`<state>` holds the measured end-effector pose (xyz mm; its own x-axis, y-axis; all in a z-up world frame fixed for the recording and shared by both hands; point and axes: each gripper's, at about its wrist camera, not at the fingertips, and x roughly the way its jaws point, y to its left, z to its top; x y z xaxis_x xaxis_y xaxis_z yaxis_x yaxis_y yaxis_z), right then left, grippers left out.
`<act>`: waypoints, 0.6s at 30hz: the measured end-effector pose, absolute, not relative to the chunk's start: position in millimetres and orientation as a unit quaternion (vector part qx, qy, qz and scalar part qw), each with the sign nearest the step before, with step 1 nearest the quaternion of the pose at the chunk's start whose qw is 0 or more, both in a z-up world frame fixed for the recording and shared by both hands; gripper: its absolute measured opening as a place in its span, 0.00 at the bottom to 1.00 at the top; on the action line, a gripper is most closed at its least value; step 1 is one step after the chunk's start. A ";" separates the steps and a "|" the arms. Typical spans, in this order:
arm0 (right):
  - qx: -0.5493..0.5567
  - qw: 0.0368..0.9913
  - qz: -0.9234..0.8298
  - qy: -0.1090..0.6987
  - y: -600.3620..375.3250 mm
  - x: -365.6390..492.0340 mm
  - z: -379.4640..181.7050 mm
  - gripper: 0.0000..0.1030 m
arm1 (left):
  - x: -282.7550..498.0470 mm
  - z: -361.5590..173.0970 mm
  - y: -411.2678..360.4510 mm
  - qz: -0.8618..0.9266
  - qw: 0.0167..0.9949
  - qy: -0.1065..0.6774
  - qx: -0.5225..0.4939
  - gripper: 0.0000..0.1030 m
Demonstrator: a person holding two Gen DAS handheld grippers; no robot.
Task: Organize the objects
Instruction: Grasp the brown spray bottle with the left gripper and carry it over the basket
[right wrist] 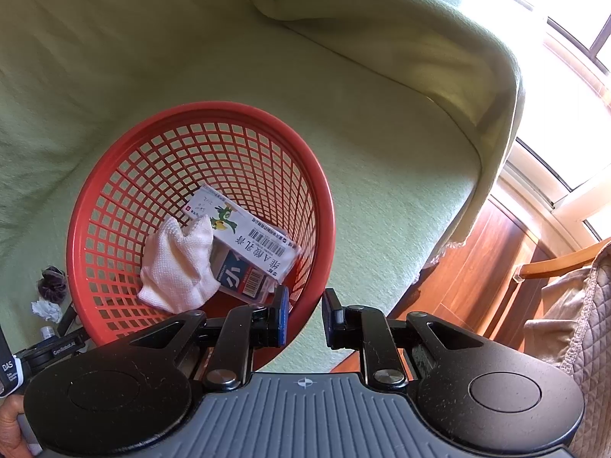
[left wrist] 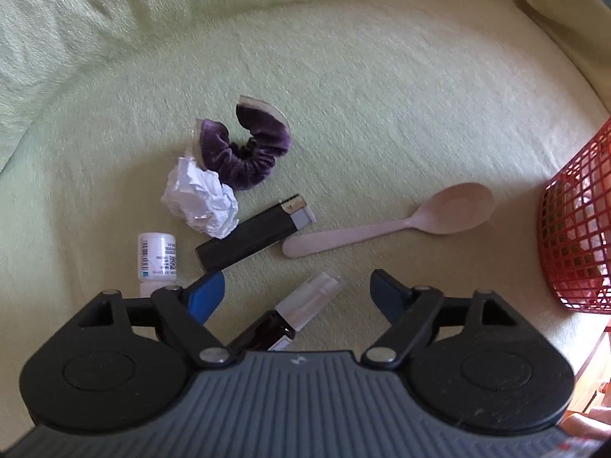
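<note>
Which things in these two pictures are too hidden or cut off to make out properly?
- Dark bottle, left wrist view: its lower part is hidden under the left gripper.
- White bottle, left wrist view: its bottom end is behind a gripper finger.
- Basket, left wrist view: cut off by the right edge.
- Second box, right wrist view: mostly covered by the upper box and white cloth.
- Scrunchie, right wrist view: small and dark at the left edge.

Scrunchie (left wrist: 244, 152) purple velvet; spoon (left wrist: 401, 221) pale pink; basket (right wrist: 198, 206) red lattice; crumpled paper (left wrist: 200, 206) white; sofa cover (left wrist: 382, 76) pale green.
</note>
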<state>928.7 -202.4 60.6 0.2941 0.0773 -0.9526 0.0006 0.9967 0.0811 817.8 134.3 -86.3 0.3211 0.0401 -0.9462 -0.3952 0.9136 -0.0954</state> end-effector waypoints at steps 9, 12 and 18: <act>0.033 0.804 0.024 0.594 -203.5 929.0 59.9 0.15 | 797.8 -86.0 124.0 0.038 0.808 0.586 -0.036 0.48; 0.030 0.804 0.024 0.594 -201.9 929.8 59.1 0.15 | 800.4 -95.8 120.2 0.028 0.800 0.598 -0.024 0.33; 0.028 0.804 0.025 0.594 -201.1 929.8 59.2 0.15 | 801.5 -103.4 117.8 0.033 0.789 0.612 -0.037 0.22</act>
<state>929.8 -201.1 59.2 0.2932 0.0735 -0.9532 -0.0071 0.9972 0.0747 801.5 117.8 -103.4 0.2482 0.0072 -0.9687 -0.0970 0.9951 -0.0174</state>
